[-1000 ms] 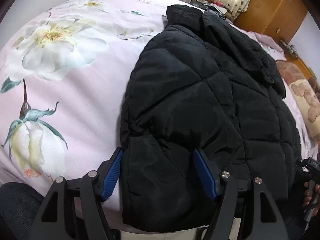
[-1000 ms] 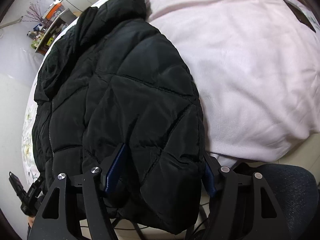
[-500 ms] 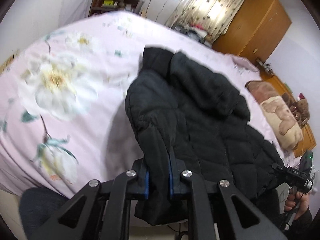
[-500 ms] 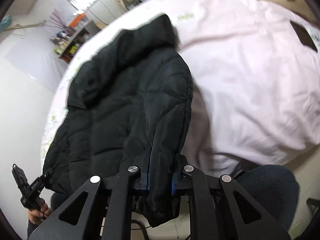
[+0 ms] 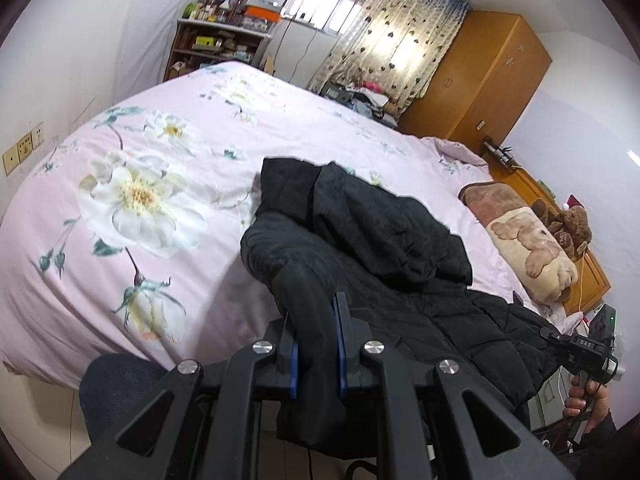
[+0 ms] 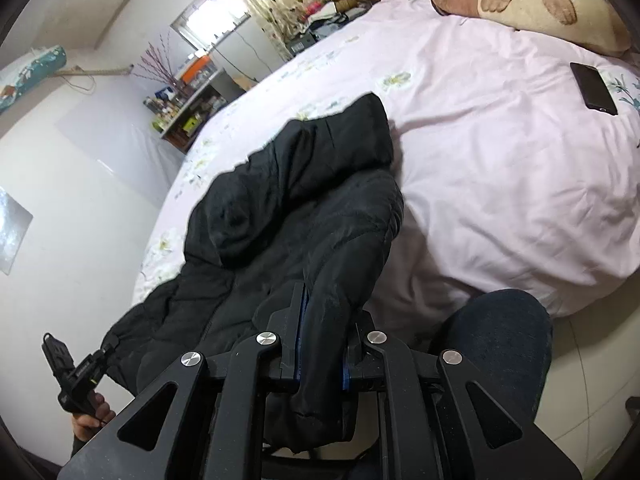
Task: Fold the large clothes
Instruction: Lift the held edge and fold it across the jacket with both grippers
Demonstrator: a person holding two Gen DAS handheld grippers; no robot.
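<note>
A black quilted puffer jacket (image 5: 384, 248) lies on a pink floral bed (image 5: 168, 184), its collar end far from me and its near hem lifted off the bed edge. My left gripper (image 5: 314, 332) is shut on the jacket's near left hem corner. My right gripper (image 6: 322, 340) is shut on the near right hem corner of the jacket (image 6: 304, 208). The hem hangs below both sets of jaws. The right gripper also shows in the left wrist view (image 5: 588, 352), and the left gripper in the right wrist view (image 6: 76, 380).
A brown bear-print pillow (image 5: 524, 236) and teddy bears (image 5: 568, 220) lie at the bed's right end. A black phone (image 6: 594, 88) lies on the bed. My knee in dark trousers (image 6: 496, 344) is by the bed edge. A shelf (image 5: 216, 44) and wardrobe (image 5: 480, 80) stand beyond.
Both grippers closed on the jacket's hem corners and lifted them up and back from the bed edge. The views tilted up, so the room behind shows.
</note>
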